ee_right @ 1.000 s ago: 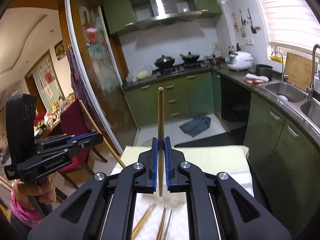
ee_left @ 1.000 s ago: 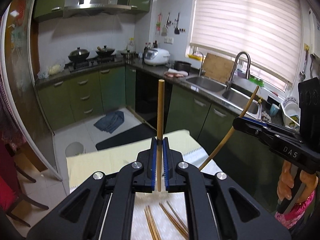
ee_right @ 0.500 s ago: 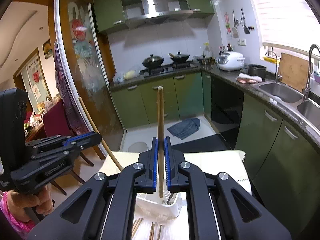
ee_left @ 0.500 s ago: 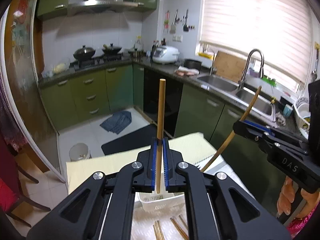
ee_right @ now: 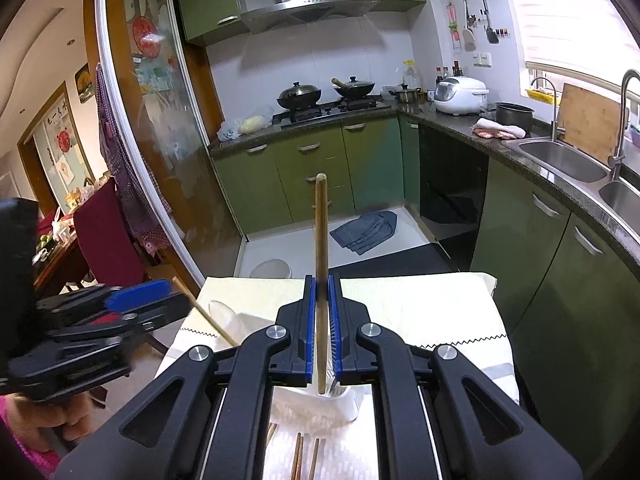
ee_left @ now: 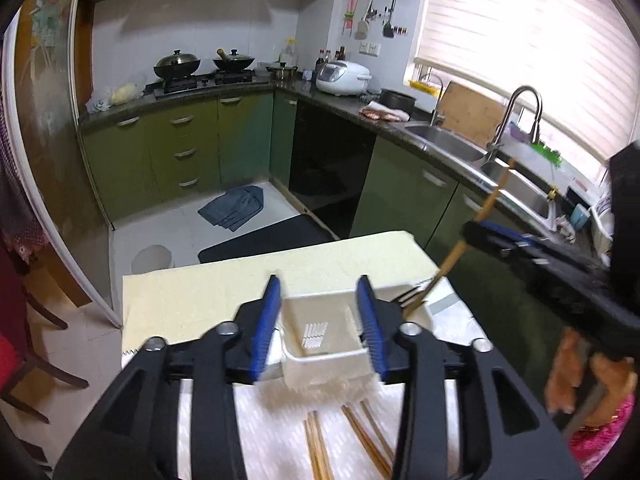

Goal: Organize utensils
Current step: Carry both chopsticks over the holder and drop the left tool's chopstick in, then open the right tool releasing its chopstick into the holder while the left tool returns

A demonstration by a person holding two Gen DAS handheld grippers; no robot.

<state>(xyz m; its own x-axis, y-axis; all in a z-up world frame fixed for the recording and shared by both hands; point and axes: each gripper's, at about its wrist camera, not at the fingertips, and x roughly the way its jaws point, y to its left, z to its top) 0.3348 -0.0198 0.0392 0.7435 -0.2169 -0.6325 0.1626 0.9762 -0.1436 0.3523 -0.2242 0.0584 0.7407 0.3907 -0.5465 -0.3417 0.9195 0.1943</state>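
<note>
Right gripper (ee_right: 320,332) clamps a chopstick (ee_right: 321,264) standing upright, tip down over the white basket (ee_left: 320,354); left gripper (ee_left: 320,322) gapes wide.

The left gripper (ee_left: 319,322) is matt black plastic with ribbed blue pads (ee_left: 267,320). The right gripper (ee_right: 321,332) looks the same and clamps a smooth, pale wooden chopstick (ee_right: 321,240). The white utensil basket (ee_left: 320,340) is glossy plastic. A woven yellow cloth (ee_left: 224,292) covers the tabletop (ee_left: 452,304). The sink (ee_right: 560,160) is brushed metal.
</note>
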